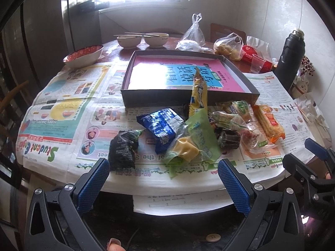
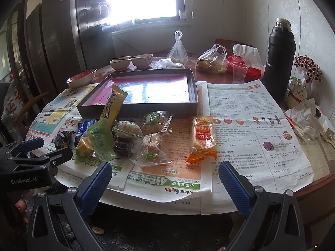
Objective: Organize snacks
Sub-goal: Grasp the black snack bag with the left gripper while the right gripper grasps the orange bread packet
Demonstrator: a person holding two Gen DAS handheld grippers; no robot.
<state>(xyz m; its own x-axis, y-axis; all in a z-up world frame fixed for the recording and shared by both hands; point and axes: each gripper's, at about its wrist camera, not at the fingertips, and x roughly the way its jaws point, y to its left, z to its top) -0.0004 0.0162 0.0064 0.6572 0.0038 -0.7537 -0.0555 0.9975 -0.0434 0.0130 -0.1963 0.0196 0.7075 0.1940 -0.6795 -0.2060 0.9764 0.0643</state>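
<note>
A pile of wrapped snacks lies on newspaper before a shallow dark box (image 1: 186, 99) (image 2: 138, 109) lined with a pink and blue sheet. In the pile are a black pack (image 1: 123, 151), a blue pack (image 1: 162, 128), a green pack (image 1: 196, 140) (image 2: 97, 141), an orange pack (image 1: 270, 122) (image 2: 203, 138) and a yellow bar (image 1: 199, 92) (image 2: 113, 105) leaning on the box's front wall. My left gripper (image 1: 163, 179) is open at the table's near edge, short of the black and green packs. My right gripper (image 2: 165, 179) is open too, below the orange pack.
Behind the box stand two pale bowls (image 1: 142, 38) with chopsticks, a red patterned bowl (image 1: 83, 55), tied plastic bags (image 1: 193, 33), a clear cup (image 2: 238, 72) and a tall black flask (image 2: 278, 58). Crumpled tissues (image 2: 303, 117) lie at the right.
</note>
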